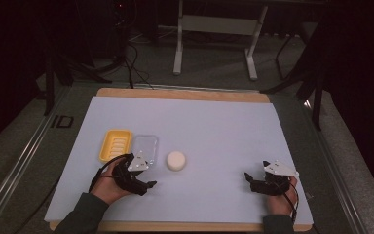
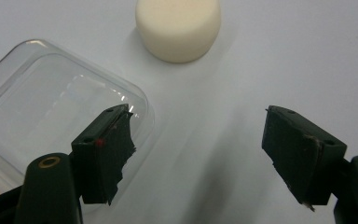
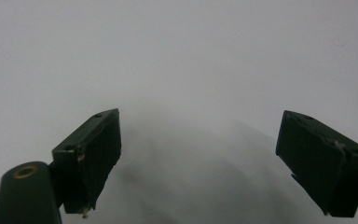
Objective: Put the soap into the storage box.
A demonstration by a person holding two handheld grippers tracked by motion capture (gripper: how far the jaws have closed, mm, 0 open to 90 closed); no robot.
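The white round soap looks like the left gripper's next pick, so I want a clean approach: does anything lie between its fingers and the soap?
Nothing visible does. The left gripper is open, and bare table lies between it and the white round soap. The clear lid sits off to one side, under one finger only.

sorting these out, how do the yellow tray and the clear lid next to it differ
The yellow tray is opaque, with raised ridges on its floor; the clear lid is see-through and smooth, so the table sheet shows through it. The lid lies nearer the white round block, the tray on its far side. The left gripper, jaws open, hangs over the lid's corner, not the tray. Both are rounded rectangles of similar size, lying flat, side by side.
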